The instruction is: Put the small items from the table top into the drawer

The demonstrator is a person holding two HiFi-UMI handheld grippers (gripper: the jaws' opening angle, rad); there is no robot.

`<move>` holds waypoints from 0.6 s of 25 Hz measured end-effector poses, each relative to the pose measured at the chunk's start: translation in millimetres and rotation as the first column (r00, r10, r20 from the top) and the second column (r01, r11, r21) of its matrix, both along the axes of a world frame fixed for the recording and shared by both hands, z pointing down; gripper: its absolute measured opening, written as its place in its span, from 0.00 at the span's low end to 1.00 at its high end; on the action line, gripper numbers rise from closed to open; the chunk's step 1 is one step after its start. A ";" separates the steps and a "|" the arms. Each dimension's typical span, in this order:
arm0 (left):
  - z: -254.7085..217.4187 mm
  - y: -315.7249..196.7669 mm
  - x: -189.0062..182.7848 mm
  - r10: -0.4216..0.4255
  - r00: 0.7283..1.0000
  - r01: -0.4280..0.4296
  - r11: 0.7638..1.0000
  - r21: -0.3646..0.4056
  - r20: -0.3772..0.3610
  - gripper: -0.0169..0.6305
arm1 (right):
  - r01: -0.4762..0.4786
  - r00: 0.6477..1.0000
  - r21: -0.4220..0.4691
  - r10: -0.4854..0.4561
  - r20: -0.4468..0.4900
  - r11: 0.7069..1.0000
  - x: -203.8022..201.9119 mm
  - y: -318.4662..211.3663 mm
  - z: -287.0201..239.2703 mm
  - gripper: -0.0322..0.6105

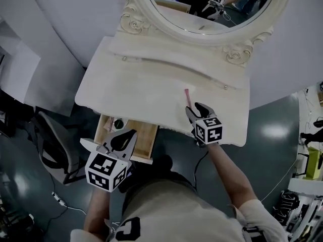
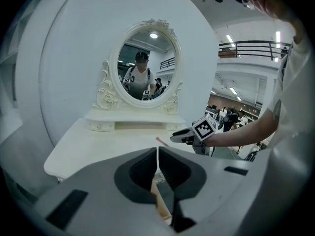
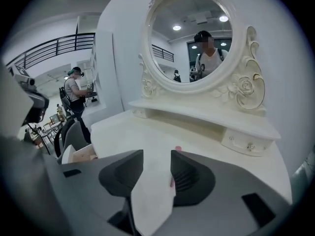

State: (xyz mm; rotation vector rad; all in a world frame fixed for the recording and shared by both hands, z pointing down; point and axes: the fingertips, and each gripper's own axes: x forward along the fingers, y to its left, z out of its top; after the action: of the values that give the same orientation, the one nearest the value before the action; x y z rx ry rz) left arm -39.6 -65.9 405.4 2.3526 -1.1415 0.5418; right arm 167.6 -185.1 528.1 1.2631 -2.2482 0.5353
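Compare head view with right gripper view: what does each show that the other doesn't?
Head view only: the marker cube on the right hand-held gripper and the forearm holding it. Right gripper view only: that hand-held gripper's jaws standing apart, and a bystander in the background. Both: the pink stick on the table top, the open drawer and the mirror.

- counter [image 1: 151,84]: smooth cream paint with a soft sheen.
- drawer [image 1: 146,140]: bare pale wood inside, matt.
- mirror [image 1: 202,6]: glossy glass in a carved cream frame [image 1: 132,20].
- left hand-held gripper [image 2: 157,150] and right hand-held gripper [image 3: 157,156]: matt grey plastic with darker pads, ribbed on the right one.
- floor [image 1: 262,150]: dark and glossy, reflecting light.
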 end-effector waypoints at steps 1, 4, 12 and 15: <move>0.5 -1.3 -0.5 0.002 1.000 -0.002 1.000 -0.002 0.000 0.13 | -0.007 1.000 -0.001 0.007 -0.012 1.000 1.5 -3.3 3.4 0.30; 3.9 -3.1 -4.2 0.001 1.000 -0.001 1.000 -0.013 0.007 0.13 | -0.027 0.999 -0.023 0.026 -0.044 0.999 4.7 -9.8 16.4 0.30; 11.0 -1.6 -0.8 0.018 1.000 -0.018 0.999 -0.043 0.021 0.13 | -0.059 0.992 -0.101 0.048 -0.114 0.993 16.7 -21.6 57.7 0.30; 15.2 -2.0 0.8 0.017 1.000 -0.016 0.998 -0.054 0.019 0.13 | -0.070 0.992 -0.139 0.055 -0.111 0.988 20.0 -24.8 72.5 0.30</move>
State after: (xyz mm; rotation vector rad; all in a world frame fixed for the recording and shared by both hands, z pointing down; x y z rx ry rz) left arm -38.8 -67.9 420.6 2.3177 -1.1027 0.5949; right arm 187.6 -209.9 600.6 1.2628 -2.0501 0.6250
